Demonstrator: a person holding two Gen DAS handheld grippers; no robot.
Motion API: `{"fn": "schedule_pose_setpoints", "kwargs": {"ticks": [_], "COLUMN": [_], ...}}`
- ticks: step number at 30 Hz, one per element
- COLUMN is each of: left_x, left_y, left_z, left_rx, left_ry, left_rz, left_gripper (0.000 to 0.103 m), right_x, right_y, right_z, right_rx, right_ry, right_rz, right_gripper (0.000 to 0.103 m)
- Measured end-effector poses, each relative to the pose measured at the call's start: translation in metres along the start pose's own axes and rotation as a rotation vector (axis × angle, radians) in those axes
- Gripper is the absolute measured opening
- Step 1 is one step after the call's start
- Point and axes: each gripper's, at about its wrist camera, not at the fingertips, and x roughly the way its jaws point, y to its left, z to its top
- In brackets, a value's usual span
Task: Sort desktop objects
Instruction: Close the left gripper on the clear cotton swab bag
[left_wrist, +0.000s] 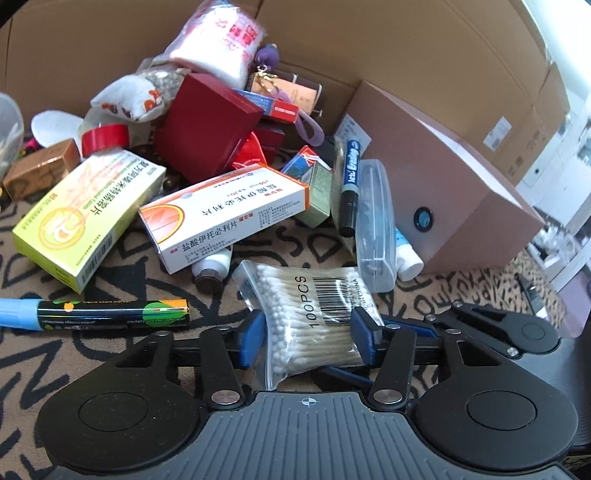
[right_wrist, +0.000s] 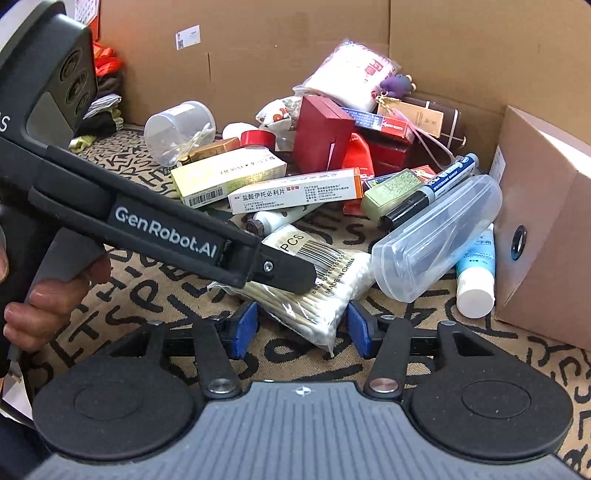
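The left gripper (left_wrist: 307, 334) has its blue-padded fingers pressed against both sides of a clear zip bag of white cotton swabs (left_wrist: 314, 314), which lies on the letter-patterned brown cloth (left_wrist: 110, 258). The right gripper (right_wrist: 301, 326) sits spread apart around the same bag's other end, not touching it. Beyond lie a white-and-orange medicine carton (left_wrist: 225, 212), a clear plastic case (left_wrist: 375, 225), then a dark red box (left_wrist: 207, 129)
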Motion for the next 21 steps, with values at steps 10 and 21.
{"fn": "schedule_pose_setpoints", "kwargs": {"ticks": [10, 21], "left_x": [-0.007, -0.003], "left_y": [0.001, -0.006], "left_z": [-0.005, -0.005], "left_rx": [-0.023, -0.004], "left_ry": [0.031, 0.042], "left_rz": [-0.007, -0.016], "left_gripper": [0.069, 0.066], "right_x": [-0.023, -0.011], "right_y": [-0.001, -0.003], "right_z": [-0.01, -0.005], "right_rx": [-0.061, -0.037], "right_ry": [0.013, 0.005], "right_rz": [0.001, 0.007], "right_gripper": [0.058, 0.06]}}
